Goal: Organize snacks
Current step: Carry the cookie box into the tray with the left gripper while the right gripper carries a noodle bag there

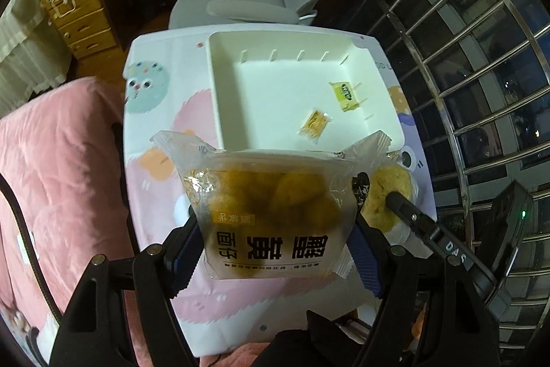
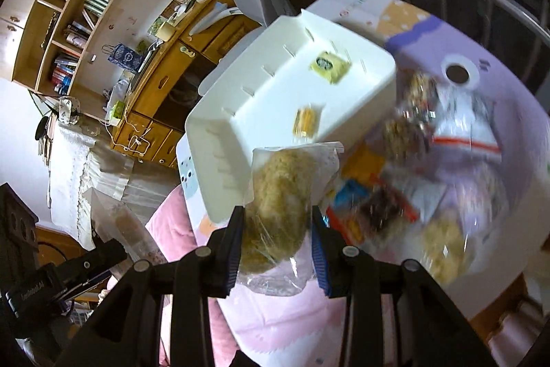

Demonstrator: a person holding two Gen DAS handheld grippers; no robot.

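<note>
White bin [image 1: 220, 92] is seen at frame centre on the patterned table [image 1: 154, 195]. Two small packets are held in it: yellow-green sachet [image 1: 346, 94] toward its right side, orange sachet [image 1: 313, 122] just below-left of that, both flat on the floor, apart from each other.

Left gripper [image 1: 275, 229] is clenched on a clear bun bag [image 1: 271, 212] with black characters, lower centre, in front of the bin's near rim.

Right gripper [image 2: 276, 229] is clamped on a wrapped floss cake [image 2: 278, 202], lower centre of its view, overlapping the bin's [image 2: 220, 160] near corner.

Shown only in the right wrist view: a loose pile of mixed snacks [image 2: 412, 188] on the table at frame right, heavily blurred; bookshelf [image 2: 79, 6] upper left.

Shown only in the left wrist view: pink blanket [image 1: 51, 177] at left, window grille [image 1: 481, 57] at right.
</note>
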